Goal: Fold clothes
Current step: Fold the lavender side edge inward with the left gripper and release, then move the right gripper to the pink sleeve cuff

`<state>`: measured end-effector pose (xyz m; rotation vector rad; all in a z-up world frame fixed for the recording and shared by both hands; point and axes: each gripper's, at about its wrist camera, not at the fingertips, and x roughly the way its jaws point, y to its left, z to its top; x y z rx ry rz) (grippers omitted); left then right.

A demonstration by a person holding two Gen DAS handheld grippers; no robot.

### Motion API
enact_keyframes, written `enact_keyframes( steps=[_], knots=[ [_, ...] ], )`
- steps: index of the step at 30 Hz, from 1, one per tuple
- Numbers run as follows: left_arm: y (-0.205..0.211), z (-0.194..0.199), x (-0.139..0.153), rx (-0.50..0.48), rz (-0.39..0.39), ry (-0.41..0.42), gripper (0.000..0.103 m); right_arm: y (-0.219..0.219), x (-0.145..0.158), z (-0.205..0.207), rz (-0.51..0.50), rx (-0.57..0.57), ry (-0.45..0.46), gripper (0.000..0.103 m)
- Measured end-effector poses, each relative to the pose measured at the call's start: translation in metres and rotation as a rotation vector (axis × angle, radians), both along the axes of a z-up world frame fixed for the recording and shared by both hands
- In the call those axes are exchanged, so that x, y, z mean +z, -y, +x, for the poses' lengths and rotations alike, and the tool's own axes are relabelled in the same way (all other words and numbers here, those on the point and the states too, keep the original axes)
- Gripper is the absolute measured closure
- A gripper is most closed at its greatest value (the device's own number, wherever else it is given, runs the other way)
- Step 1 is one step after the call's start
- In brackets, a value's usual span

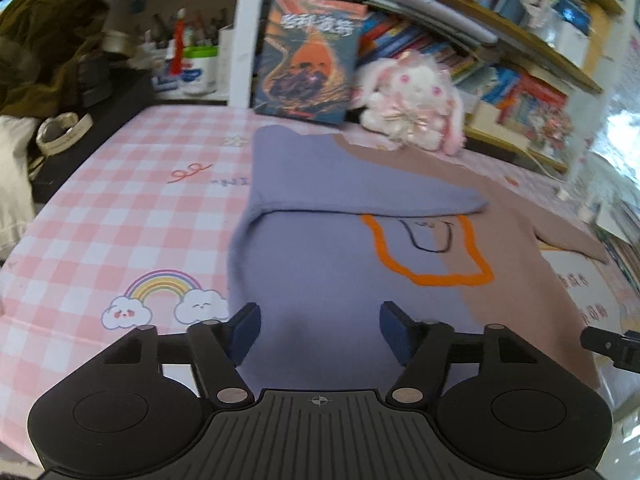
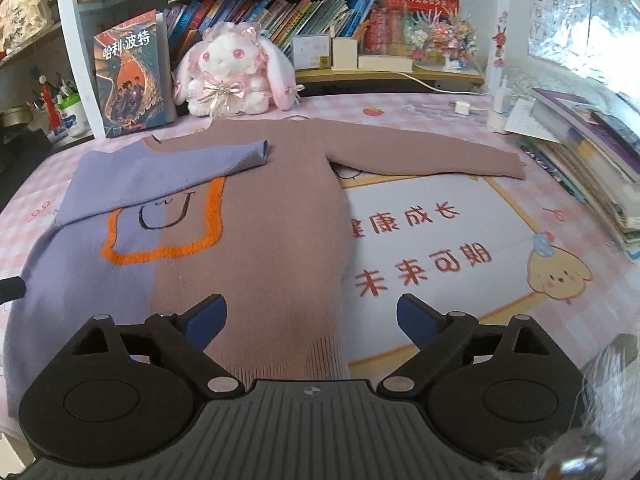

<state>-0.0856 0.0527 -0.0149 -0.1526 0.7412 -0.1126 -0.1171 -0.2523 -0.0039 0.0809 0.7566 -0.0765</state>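
Two wrist views, angled down, shared sweater [image 1: 320, 264].

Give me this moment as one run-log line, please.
task: fold clothes | sweater flat on table | purple sleeve folded across chest | brown sleeve still spread | left hand-held gripper open, empty | right hand-held gripper open, empty

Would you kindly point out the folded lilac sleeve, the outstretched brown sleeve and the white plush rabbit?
Folded lilac sleeve [image 2: 224, 158]: right wrist view, mid-sleeve, lying across the chest.
Outstretched brown sleeve [image 2: 432, 156]: right wrist view, mid-sleeve, flat on the tablecloth.
White plush rabbit [image 2: 230, 66]: right wrist view, its face.
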Motion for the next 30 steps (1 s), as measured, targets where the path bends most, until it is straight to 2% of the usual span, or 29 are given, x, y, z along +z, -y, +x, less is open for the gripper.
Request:
enact_keyframes(
  steps=[3,12,21,30],
  knots=[
    [0.002,-0.005,0.0,-0.027,0.007,0.013,0.027,-0.004,0.0,-0.011,-0.02,-0.017,0.001,0.008],
    [0.018,-0.015,0.0,-0.13,0.019,0.027,0.018,-0.005,0.004,-0.036,-0.065,-0.091,-0.001,0.003],
    [0.025,-0.014,-0.001,-0.145,0.026,0.023,0.017,-0.002,0.004,-0.04,-0.078,-0.105,-0.006,0.003],
    [0.051,-0.001,-0.004,-0.141,0.052,0.006,0.017,0.019,-0.001,-0.03,-0.06,-0.113,-0.016,0.003]
  ],
)
